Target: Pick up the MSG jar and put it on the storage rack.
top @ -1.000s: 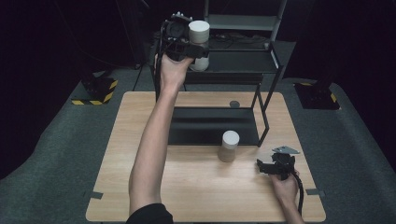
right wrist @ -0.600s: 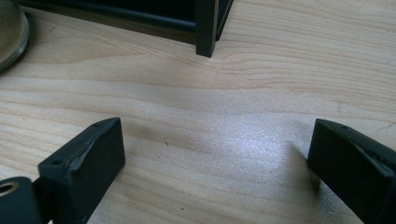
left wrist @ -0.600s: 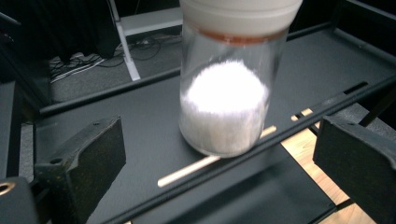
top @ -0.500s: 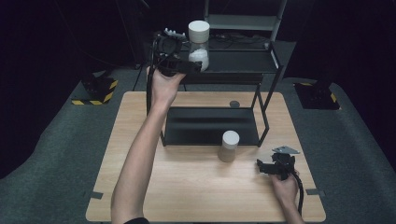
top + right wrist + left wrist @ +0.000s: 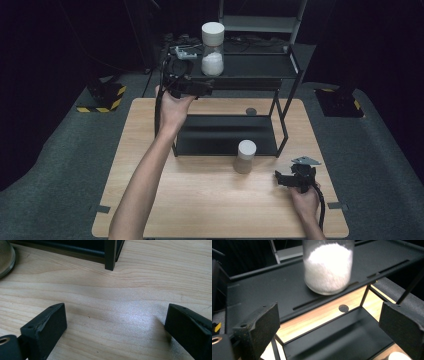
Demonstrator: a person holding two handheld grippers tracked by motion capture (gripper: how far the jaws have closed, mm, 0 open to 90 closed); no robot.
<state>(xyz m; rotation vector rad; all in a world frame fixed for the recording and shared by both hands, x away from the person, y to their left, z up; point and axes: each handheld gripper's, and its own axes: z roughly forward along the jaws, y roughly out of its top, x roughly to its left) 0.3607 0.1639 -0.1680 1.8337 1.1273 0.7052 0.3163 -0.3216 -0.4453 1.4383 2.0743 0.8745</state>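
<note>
The jar of white powder (image 5: 213, 49) stands upright alone on the black rack's top shelf (image 5: 260, 66), the left gripper (image 5: 186, 88) wide-jawed just near of it, while the right gripper (image 5: 295, 179) rests wide-jawed on the wooden table (image 5: 200, 200), right of a second jar (image 5: 245, 156).

Counter (image 5: 150, 200): pale wood, visible grain, smooth with a soft sheen; rack (image 5: 280, 75): thin black metal, matt, slotted top shelf (image 5: 262, 295); jar (image 5: 212, 49): clear glass, glossy, holding white grainy powder, flat matt pale lid; second jar (image 5: 245, 156) on the counter: same pale matt lid; left gripper (image 5: 329, 325) fingers (image 5: 259, 327): black plastic, matt, scuffed and slightly rough at edges; right gripper (image 5: 115, 325) fingers (image 5: 45, 330) alike; floor (image 5: 60, 150): dark grey carpet, coarse.
</note>
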